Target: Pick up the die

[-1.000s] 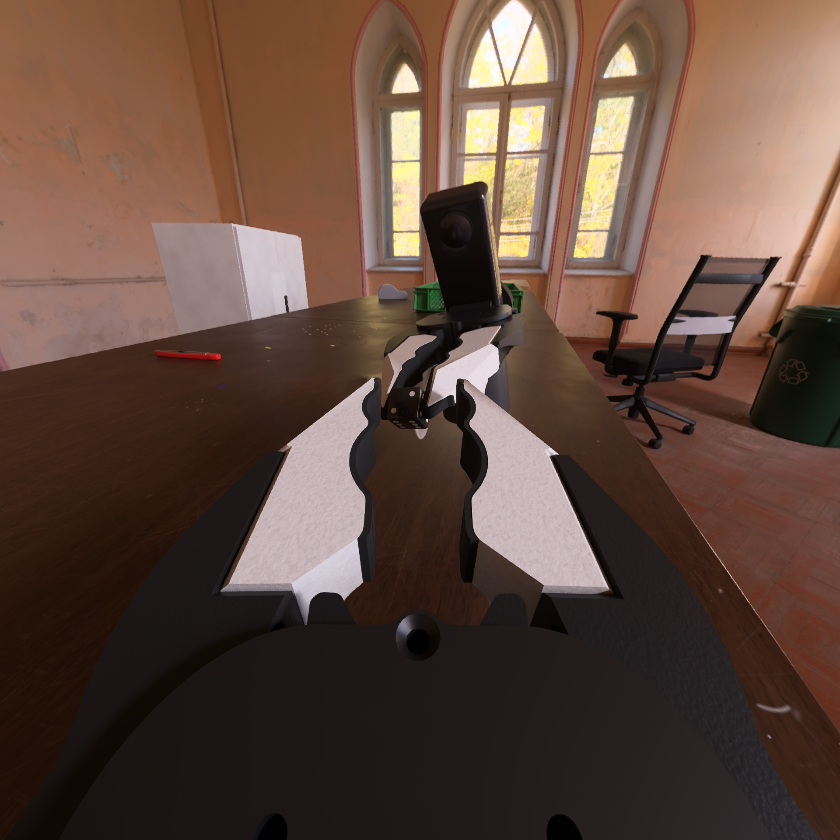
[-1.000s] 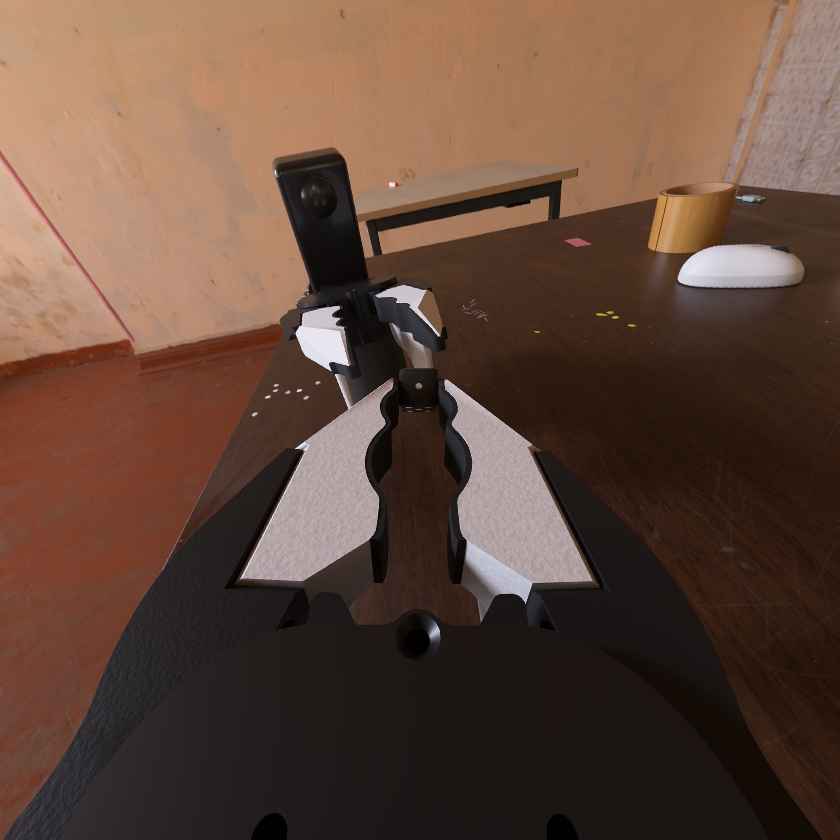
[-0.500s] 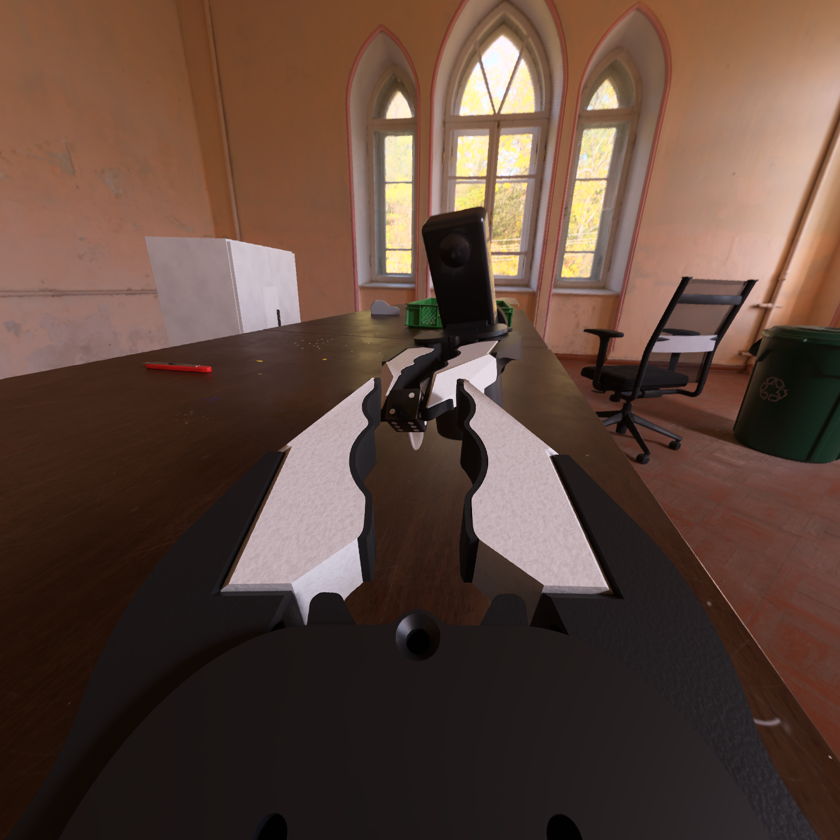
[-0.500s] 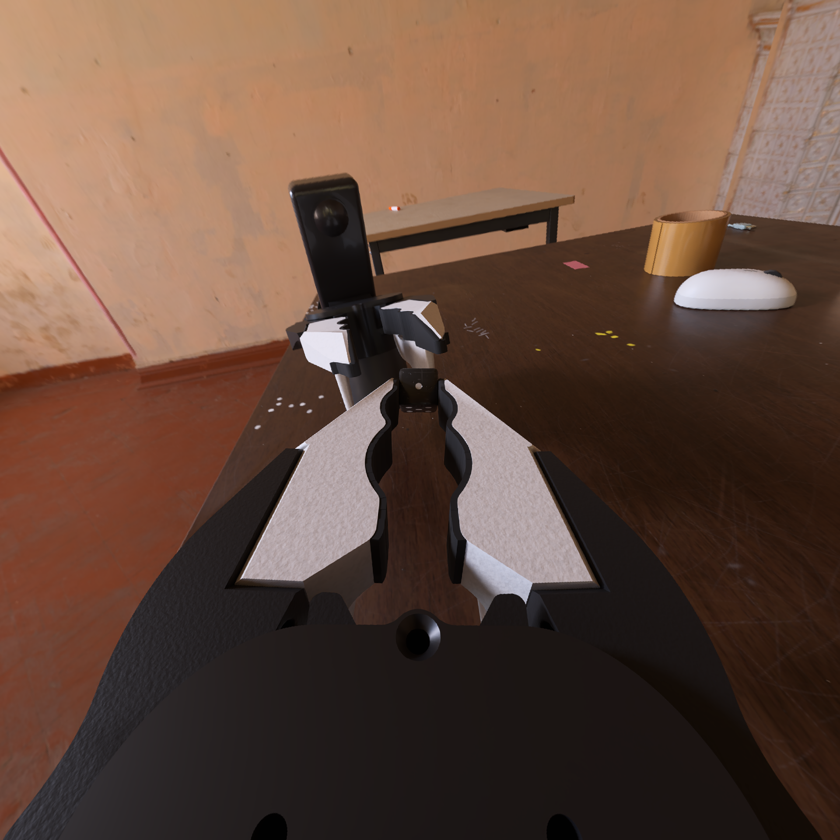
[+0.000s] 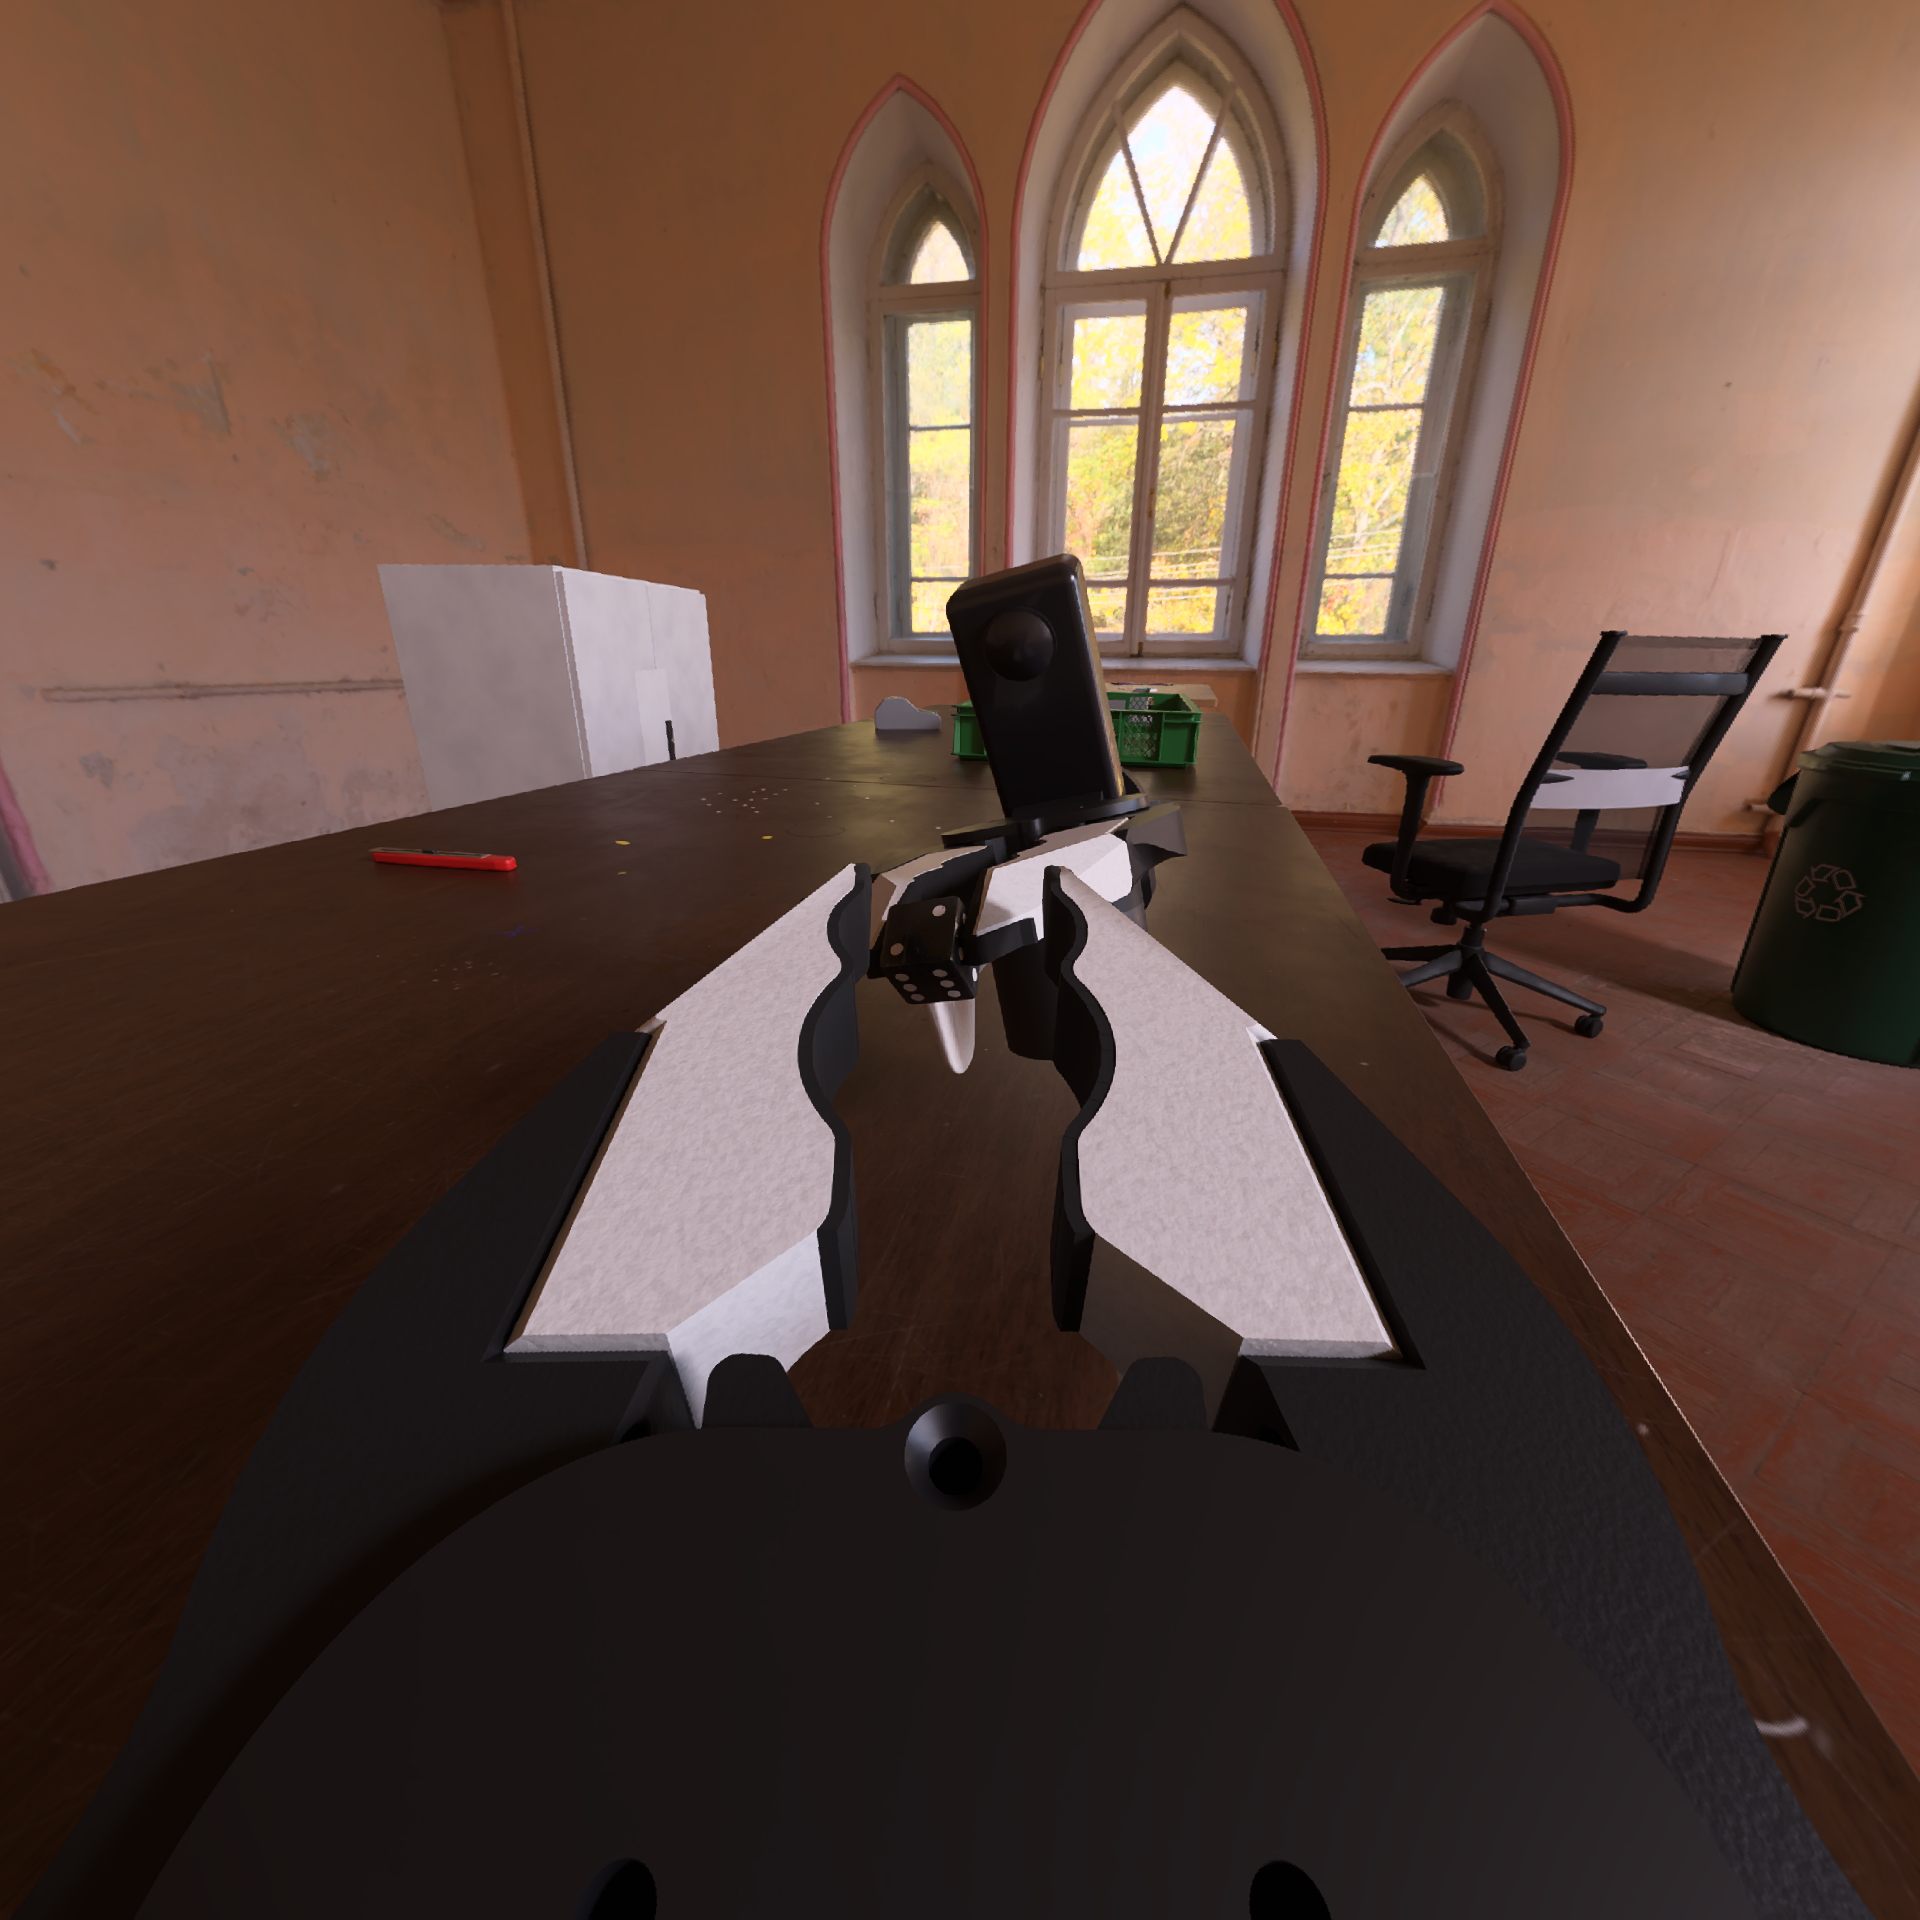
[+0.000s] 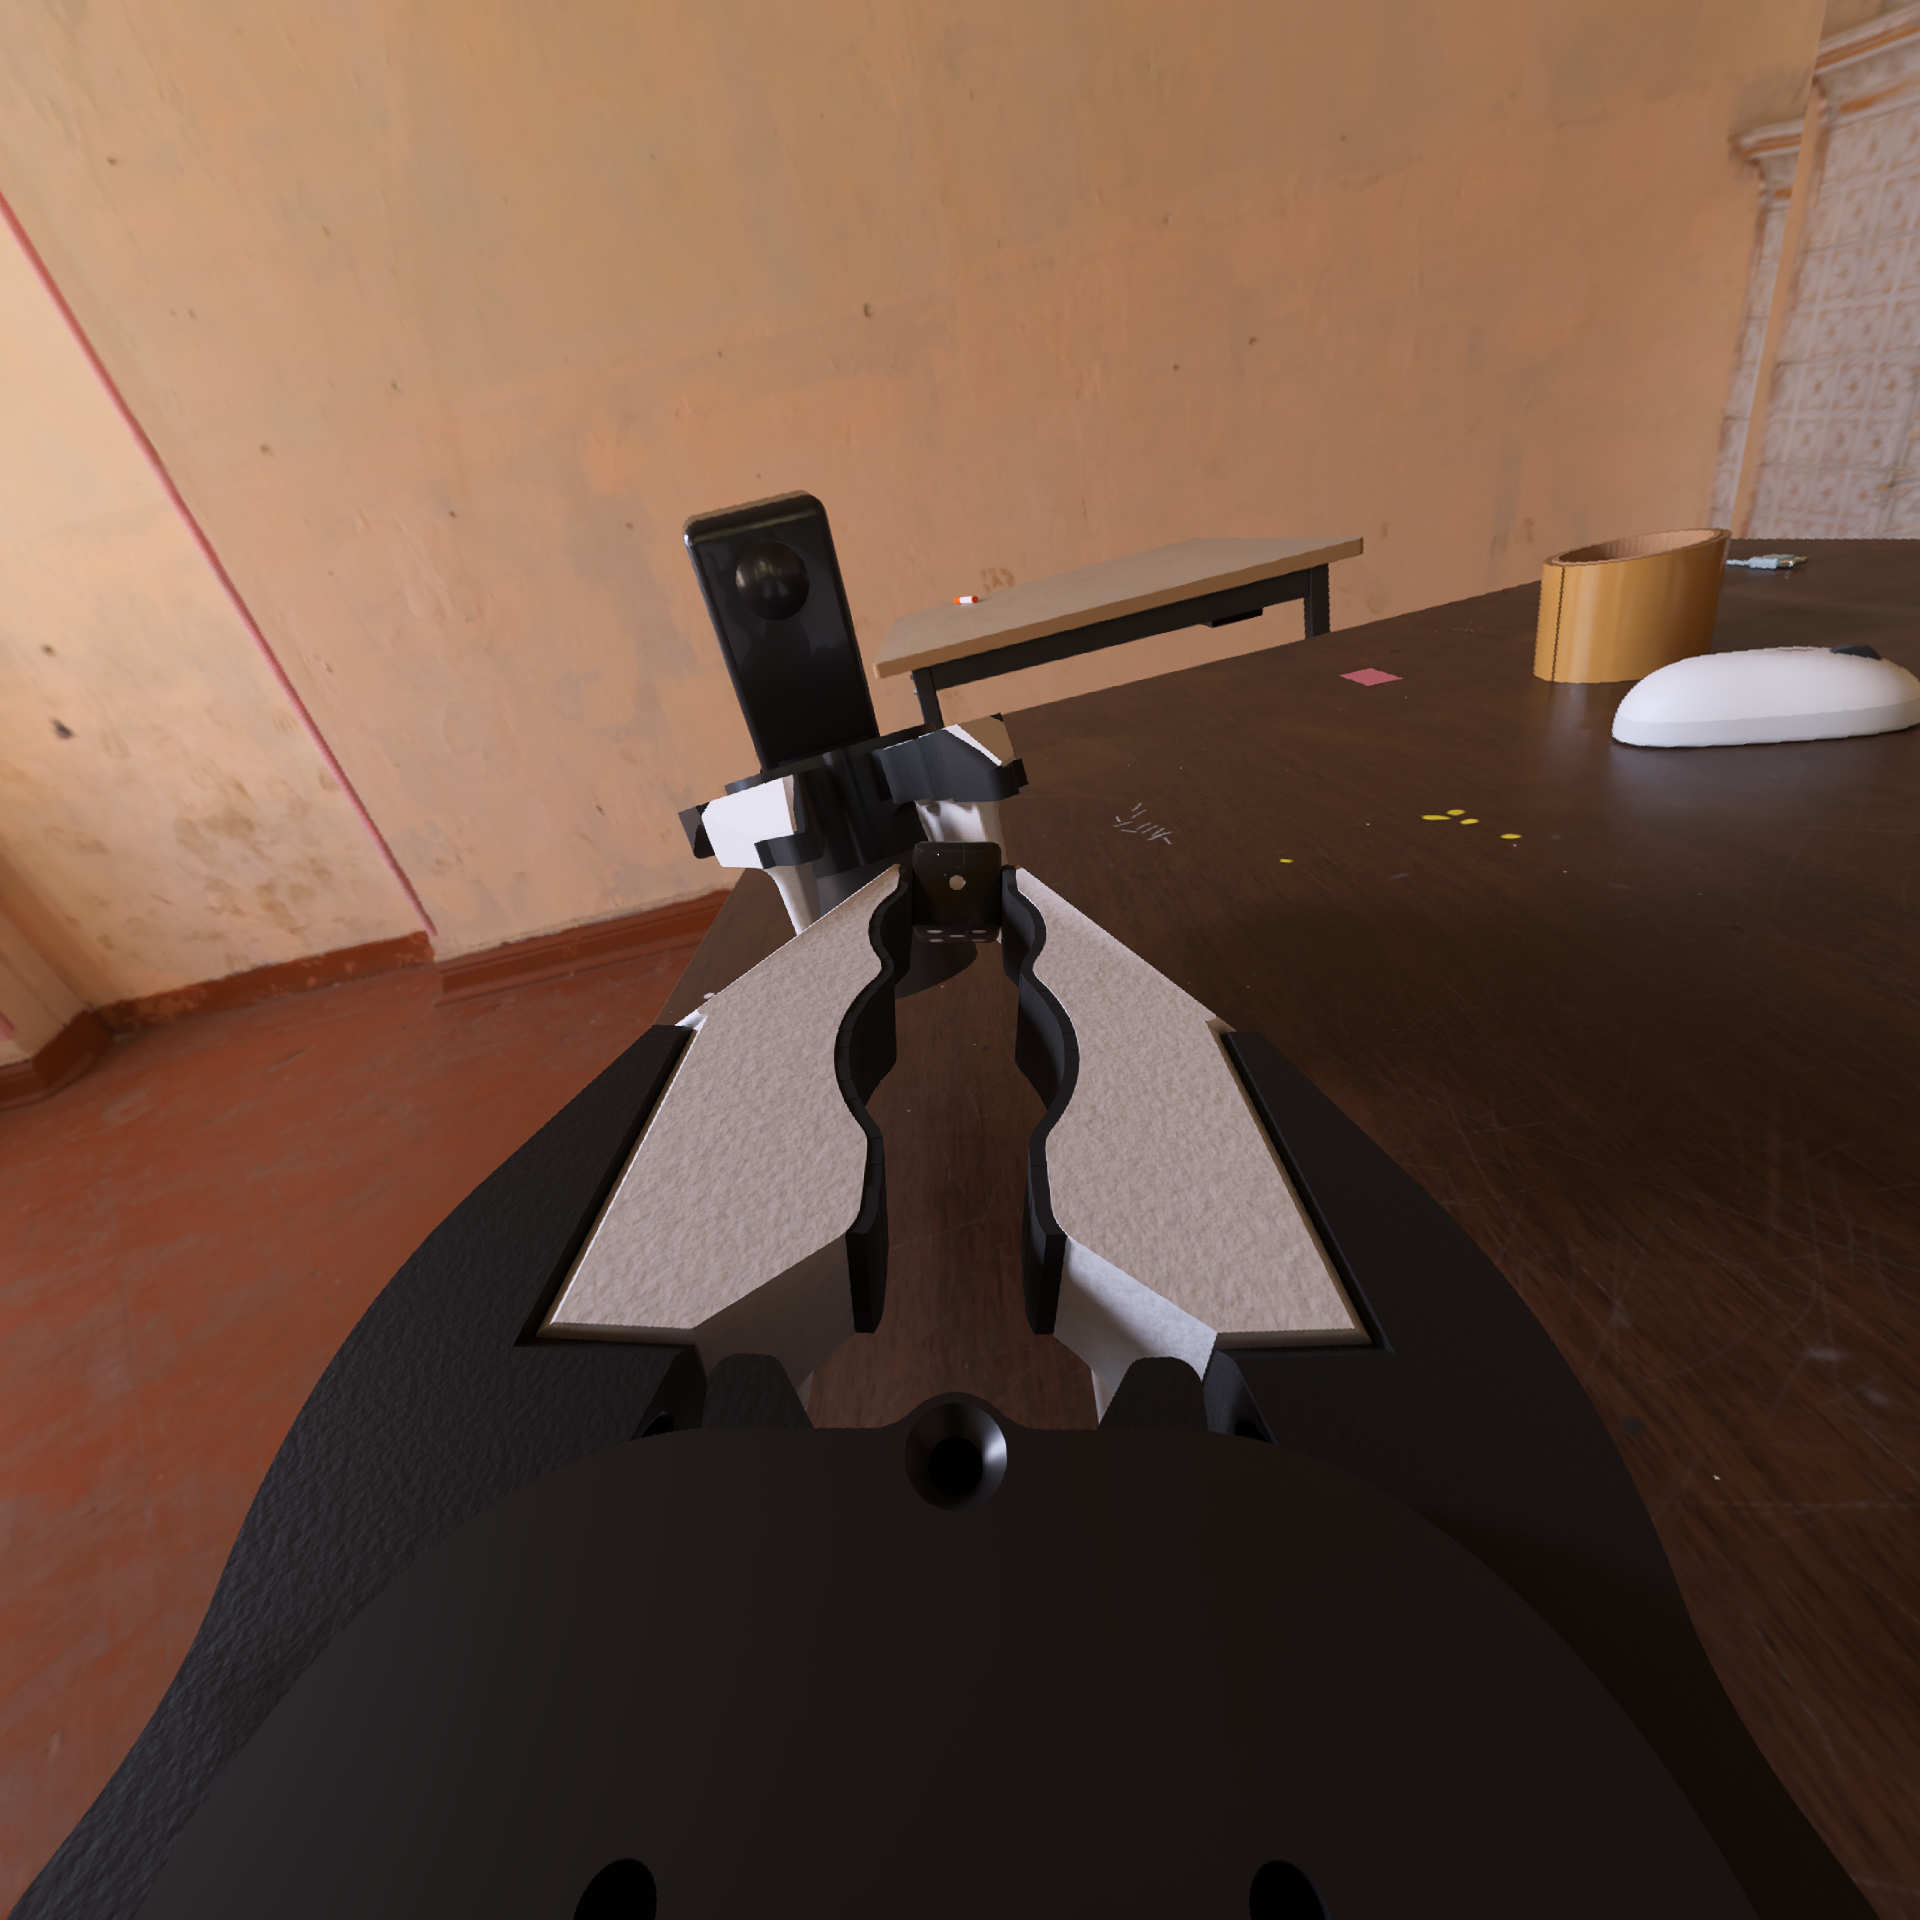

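Observation:
The die (image 6: 956,891) is black with white pips and sits clamped between the fingertips of my right gripper (image 6: 956,914), a little above the dark wooden table (image 6: 1455,1039). In the left wrist view the die (image 5: 925,951) shows just beyond my left gripper's (image 5: 956,904) fingertips, toward the left finger, held by the right gripper (image 5: 1039,873), which faces me. My left gripper is open and empty, its fingers spread on either side of the die without touching it. The left gripper (image 6: 831,810) also shows in the right wrist view, close behind the die.
On the table are a red pen-like tool (image 5: 444,858), a green crate (image 5: 1153,727), a brown tape roll (image 6: 1626,603) and a white mouse (image 6: 1766,696). Off the table edge are an office chair (image 5: 1558,831), a green bin (image 5: 1839,904), a white cabinet (image 5: 540,675) and a small table (image 6: 1112,603).
Both views now show the room's far end lower in frame: the two grippers have risen or tipped up together. The right gripper stays shut on the die, the left stays open.

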`<control>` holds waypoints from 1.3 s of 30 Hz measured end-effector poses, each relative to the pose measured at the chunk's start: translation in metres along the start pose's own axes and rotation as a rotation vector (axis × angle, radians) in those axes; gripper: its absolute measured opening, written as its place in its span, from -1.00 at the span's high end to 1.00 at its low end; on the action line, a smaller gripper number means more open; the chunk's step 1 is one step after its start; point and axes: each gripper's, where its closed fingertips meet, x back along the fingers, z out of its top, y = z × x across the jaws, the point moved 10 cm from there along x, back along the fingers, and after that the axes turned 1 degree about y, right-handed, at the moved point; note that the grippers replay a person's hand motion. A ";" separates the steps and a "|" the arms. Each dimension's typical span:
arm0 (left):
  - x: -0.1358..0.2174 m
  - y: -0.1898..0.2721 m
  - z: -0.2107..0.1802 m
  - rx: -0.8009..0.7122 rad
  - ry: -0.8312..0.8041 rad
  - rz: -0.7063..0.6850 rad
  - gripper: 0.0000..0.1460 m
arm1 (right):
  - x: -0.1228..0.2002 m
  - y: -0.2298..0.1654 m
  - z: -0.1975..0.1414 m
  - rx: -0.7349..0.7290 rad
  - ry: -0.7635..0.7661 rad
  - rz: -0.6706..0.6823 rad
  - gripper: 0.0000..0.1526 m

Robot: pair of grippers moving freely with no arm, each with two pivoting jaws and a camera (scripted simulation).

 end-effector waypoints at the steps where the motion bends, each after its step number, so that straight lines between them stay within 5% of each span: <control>1: 0.000 0.000 0.000 0.002 0.000 0.002 0.55 | 0.000 0.000 0.000 -0.005 0.007 0.003 0.79; 18: -0.005 0.002 0.004 0.108 0.065 -0.041 0.55 | 0.002 -0.012 -0.004 0.046 0.128 -0.055 0.79; 32: -0.011 0.021 0.004 -0.028 0.099 0.009 0.55 | 0.008 -0.021 -0.007 0.071 0.186 -0.011 0.79; 39: -0.011 0.026 -0.003 0.019 0.174 0.006 0.55 | 0.009 -0.027 -0.008 0.086 0.186 -0.035 0.79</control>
